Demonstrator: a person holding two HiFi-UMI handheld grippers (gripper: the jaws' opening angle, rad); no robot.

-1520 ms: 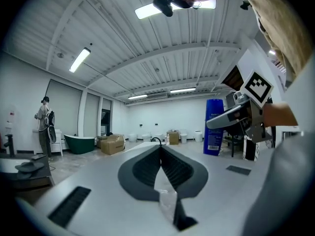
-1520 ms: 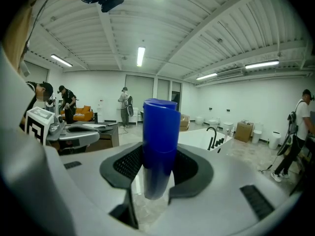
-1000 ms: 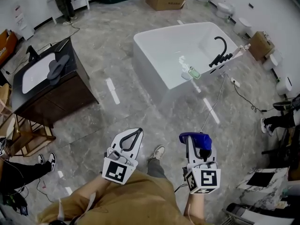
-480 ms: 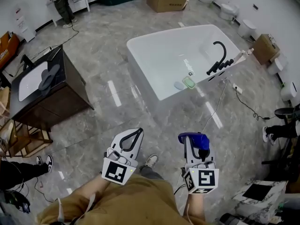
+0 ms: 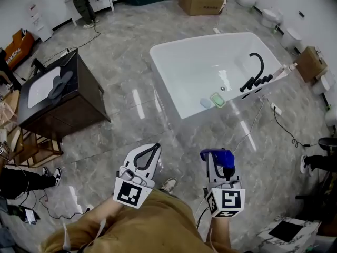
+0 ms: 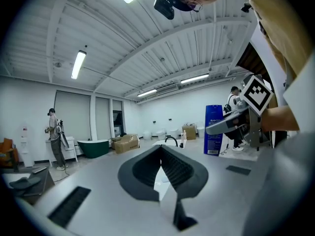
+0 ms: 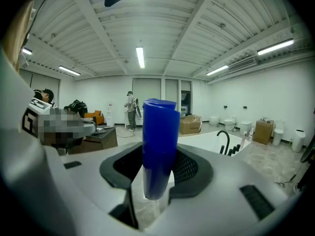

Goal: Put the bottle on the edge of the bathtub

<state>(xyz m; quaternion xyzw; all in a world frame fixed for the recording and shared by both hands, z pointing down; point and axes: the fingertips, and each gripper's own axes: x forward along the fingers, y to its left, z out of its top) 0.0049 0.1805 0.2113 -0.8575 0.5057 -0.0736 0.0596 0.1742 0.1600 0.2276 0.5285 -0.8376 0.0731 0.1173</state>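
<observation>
Currently bottle [image 7: 160,132] clamped upright in right gripper [image 7: 160,173]; left gripper [image 6: 160,151] closed, empty. Bathtub [image 5: 164,80] well ahead: carry and placement on edge remain.

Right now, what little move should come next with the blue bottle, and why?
Probably carry it forward toward the bathtub. The right gripper has its fingers clamped on the blue bottle, which stands upright, but the tub's edge lies across open floor ahead, so the bottle likely cannot be set down from here yet.
</observation>
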